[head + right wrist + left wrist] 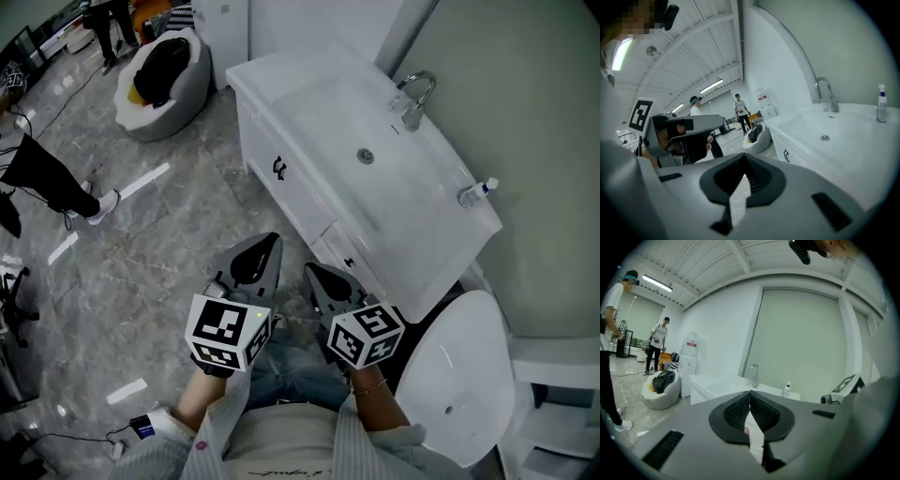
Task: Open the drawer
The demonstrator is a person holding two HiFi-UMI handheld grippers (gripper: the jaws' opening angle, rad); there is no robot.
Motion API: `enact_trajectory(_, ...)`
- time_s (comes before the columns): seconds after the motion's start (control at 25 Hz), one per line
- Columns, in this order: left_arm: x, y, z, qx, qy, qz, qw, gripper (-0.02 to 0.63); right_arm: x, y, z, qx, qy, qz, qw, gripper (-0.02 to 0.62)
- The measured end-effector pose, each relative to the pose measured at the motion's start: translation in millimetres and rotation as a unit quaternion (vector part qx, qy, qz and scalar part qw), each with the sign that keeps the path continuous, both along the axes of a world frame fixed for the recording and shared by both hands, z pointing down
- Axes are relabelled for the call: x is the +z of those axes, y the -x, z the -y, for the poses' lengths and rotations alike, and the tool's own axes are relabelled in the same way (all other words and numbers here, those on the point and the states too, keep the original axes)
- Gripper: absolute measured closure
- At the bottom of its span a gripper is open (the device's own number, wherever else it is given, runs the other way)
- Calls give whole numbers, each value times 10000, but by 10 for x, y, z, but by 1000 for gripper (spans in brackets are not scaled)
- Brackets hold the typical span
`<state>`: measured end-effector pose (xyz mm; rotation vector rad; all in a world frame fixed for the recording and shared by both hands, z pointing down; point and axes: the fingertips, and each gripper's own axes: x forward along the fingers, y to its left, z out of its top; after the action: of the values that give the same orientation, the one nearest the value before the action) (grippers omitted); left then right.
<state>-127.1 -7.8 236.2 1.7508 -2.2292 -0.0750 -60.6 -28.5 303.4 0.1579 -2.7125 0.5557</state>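
1. The white counter (281, 80) with its sink runs from upper left to lower right in the head view. Its cabinet front faces the person.
2. The drawer (298, 192), judged to be the panel with a central black handle (278, 169), is shut. Its long axis follows the counter, and it lies ahead of both tongs, apart from them.
3. A second handle (349, 262) sits just beside the right tongs (317, 275), so the right hand looks the nearer one.
4. The left tongs (267, 246) and the right tongs are both clenched on nothing, side by side and tipped slightly downward.
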Motion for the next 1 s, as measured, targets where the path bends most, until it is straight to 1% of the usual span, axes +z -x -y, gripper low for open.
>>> enact_trajectory(0.2, -23, 40, 378, 509, 11, -2, 9987, 589, 34, -12, 275, 507, 89, -72, 9986, 586)
enact_trajectory(0.28, -10, 51, 560, 779, 34, -15, 9970, 589, 41, -4, 427, 780, 119, -92, 9968, 586)
enact_trajectory(0.4, 19, 16, 836, 1275, 78, -49, 9918, 589, 42, -28, 644, 1256, 121, -130, 9919, 586)
enact_trajectory(0.48, 29, -13, 1022, 1626, 110, -40, 9866, 589, 34, -52, 784, 1607, 126, -122, 9868, 586)
enact_trajectory(0.64, 42, -148, 1321, 2415, 137, -18, 9703, 589, 58, -170, 1012, 2377, 164, -126, 9711, 586)
enact_trajectory(0.8, 69, -297, 1502, 3185, 181, -42, 9477, 589, 125, -267, 1073, 3095, 290, -167, 9503, 586)
enact_trajectory(0.92, 105, -391, 1597, 3575, 235, -61, 9336, 589, 153, -311, 1096, 3445, 326, -202, 9380, 586)
enact_trajectory(1.0, 147, -465, 1620, 3849, 281, -67, 9225, 589, 177, -353, 1088, 3703, 345, -213, 9280, 586)
